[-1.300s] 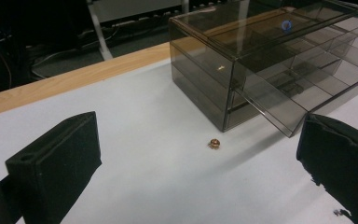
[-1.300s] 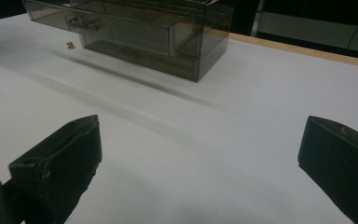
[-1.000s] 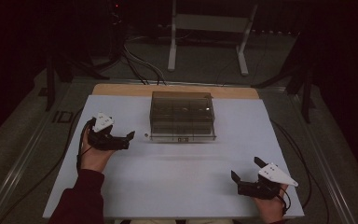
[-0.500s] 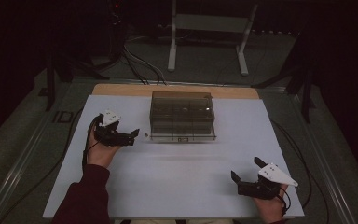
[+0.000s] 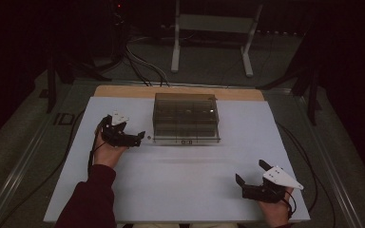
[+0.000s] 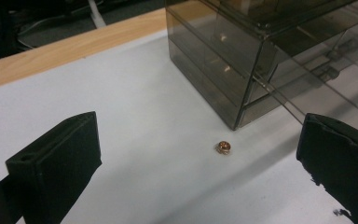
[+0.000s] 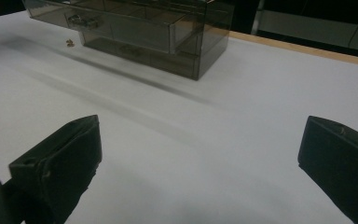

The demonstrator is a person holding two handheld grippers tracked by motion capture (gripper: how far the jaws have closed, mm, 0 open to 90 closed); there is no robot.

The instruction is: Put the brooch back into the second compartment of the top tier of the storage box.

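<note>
My left gripper (image 5: 140, 137): jaws spread, empty, near the box's left front corner.
My right gripper (image 5: 251, 175): jaws spread, empty, well apart from the box.
Smoky transparent plastic drawer box (image 5: 186, 117): on the white tabletop (image 5: 185, 175).
Small round coppery metal piece (image 6: 223, 147): on the tabletop, just beside the box corner.

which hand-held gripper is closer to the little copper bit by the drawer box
The left hand-held gripper: its open jaws point at the small copper piece lying beside the smoky plastic drawer box. The right hand-held gripper sits far off near the table's front edge.

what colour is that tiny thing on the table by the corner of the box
Coppery gold, shiny. The small round piece shows best in the left gripper view, just off the smoky box.
</note>
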